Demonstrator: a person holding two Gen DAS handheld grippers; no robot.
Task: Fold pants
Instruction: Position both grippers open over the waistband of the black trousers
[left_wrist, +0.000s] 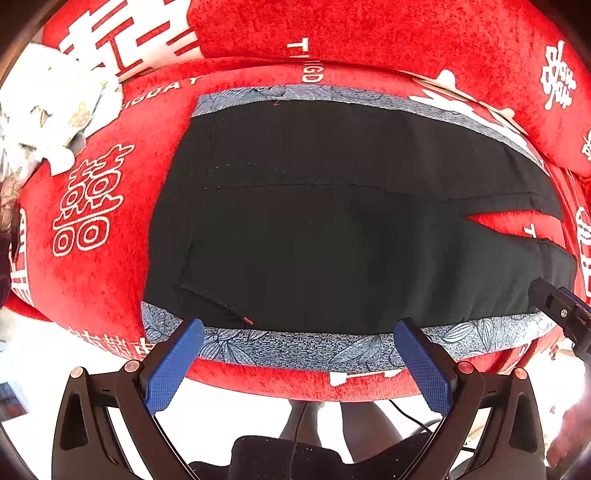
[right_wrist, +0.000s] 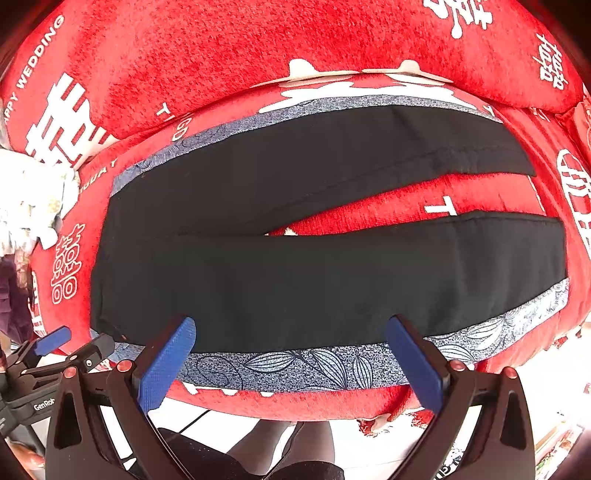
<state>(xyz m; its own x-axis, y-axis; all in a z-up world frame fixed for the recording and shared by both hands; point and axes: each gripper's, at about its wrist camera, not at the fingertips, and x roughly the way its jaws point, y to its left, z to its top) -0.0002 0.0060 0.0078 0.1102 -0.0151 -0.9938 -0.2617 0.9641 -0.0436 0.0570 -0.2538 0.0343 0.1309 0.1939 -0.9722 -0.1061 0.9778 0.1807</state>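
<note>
On the red plush sofa seat (left_wrist: 122, 236) the black pants (left_wrist: 332, 221) lie flat, waist left, legs splayed right. Our left gripper (left_wrist: 298, 330) and right gripper (right_wrist: 290, 326) hover at the near edge, jaws spread, holding nothing. We judge the cloth light, limp, matte; best pinched along the leaf-printed side stripe (right_wrist: 295, 363).

Black pants (right_wrist: 314, 273) lie flat on a red cushion (right_wrist: 221, 48), legs split toward the right of the frame; the right gripper (right_wrist: 291, 328), blue fingers (right_wrist: 166, 363) spread wide, hovers at the lower edge; the left gripper (right_wrist: 74, 343) shows at lower left.
</note>
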